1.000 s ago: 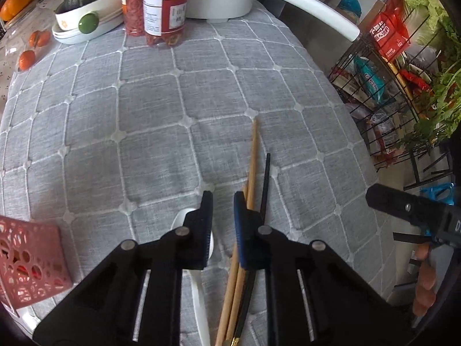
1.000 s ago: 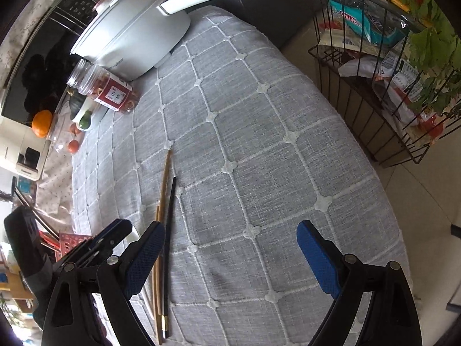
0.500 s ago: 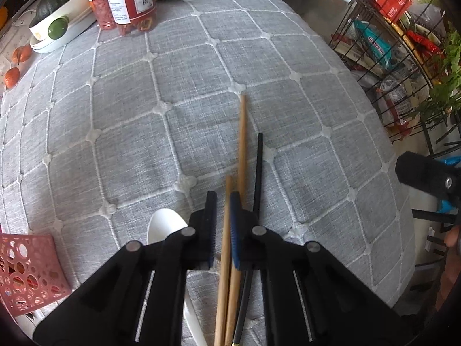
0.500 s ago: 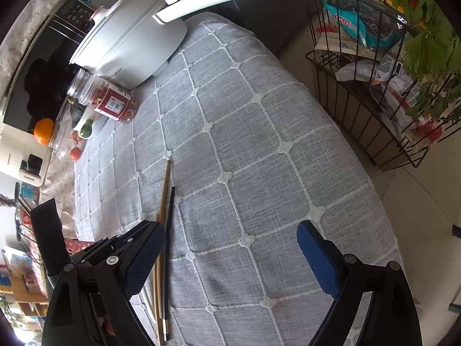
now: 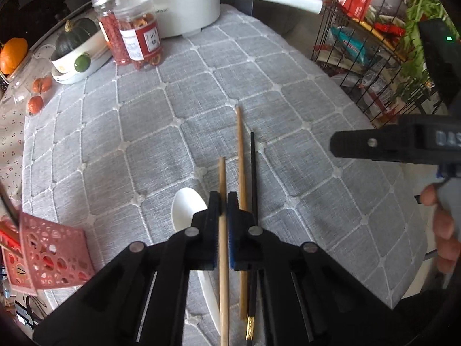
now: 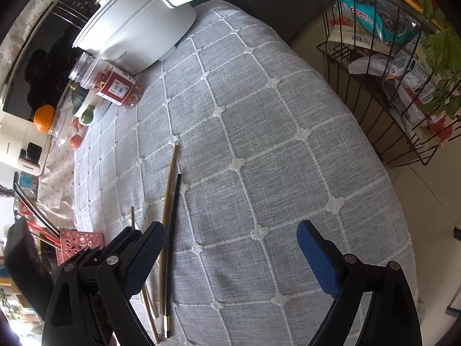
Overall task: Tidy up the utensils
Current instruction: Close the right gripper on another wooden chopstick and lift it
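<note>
Chopsticks are the main thing here: one light wooden chopstick [image 5: 222, 259] sits pinched between the pads of the left gripper [image 5: 223, 201], which is closed right down on it, the stick running straight out past the fingertips. Two more lie loose on the grey quilted worktop [image 5: 201, 92] just to the right of that gripper: a longer brown wooden chopstick [image 5: 241, 178] and a black chopstick [image 5: 253, 173] with a gold band near its end, pretty much parallel and nearly touching each other. A white spoon [image 5: 187, 209] lies just left of the gripper, its handle running under the gripper's left finger.

The right gripper [image 6: 230, 248] hangs over the worktop's near edge with its blue pads spread wide and nothing between them. From its camera the brown and black sticks show just beside its left finger.

Off at the left edge there's a pink perforated utensil holder [image 5: 49, 256] with a few things already standing in it. Further back sit two clear jars [image 5: 135, 40] with red contents, a white electric pot [image 5: 184, 3] with a long handle, and a green squash [image 5: 73, 36] in a white dish. A black wire rack [image 6: 397, 66] full of snack packets stands beside the worktop on the right.
</note>
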